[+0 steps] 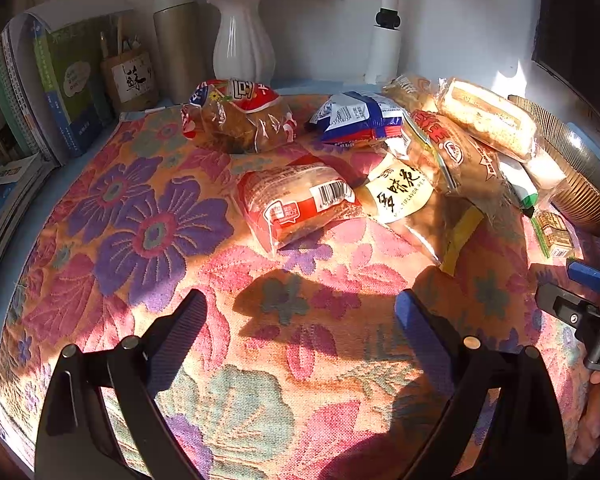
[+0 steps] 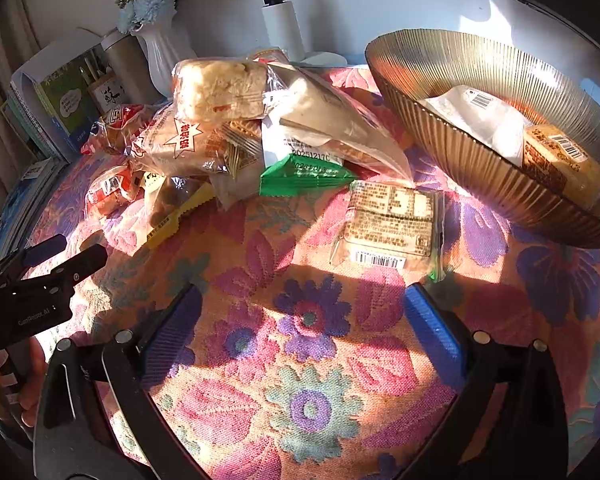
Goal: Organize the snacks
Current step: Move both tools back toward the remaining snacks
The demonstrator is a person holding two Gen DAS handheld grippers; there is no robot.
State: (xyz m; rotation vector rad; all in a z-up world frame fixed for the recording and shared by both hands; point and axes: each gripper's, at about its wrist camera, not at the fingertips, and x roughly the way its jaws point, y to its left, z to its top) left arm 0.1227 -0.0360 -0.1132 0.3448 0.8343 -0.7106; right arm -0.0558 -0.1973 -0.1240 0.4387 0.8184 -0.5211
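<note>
A: Where's everything on the floral cloth?
B: Ribbed bowl at two o'clock holds two packets; the snack pile sits at eleven, one flat packet at twelve.
A: Grippers?
B: Left gripper and right gripper both gape, holding nothing.

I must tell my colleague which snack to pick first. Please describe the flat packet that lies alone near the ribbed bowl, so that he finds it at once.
Start at the big ribbed bowl on the floral cloth. Just beside its near-left edge lies a flat squarish packet, back side up. Unlike the heaped bread packs behind it, it lies alone, printed with a text panel and a barcode along its near edge.
</note>
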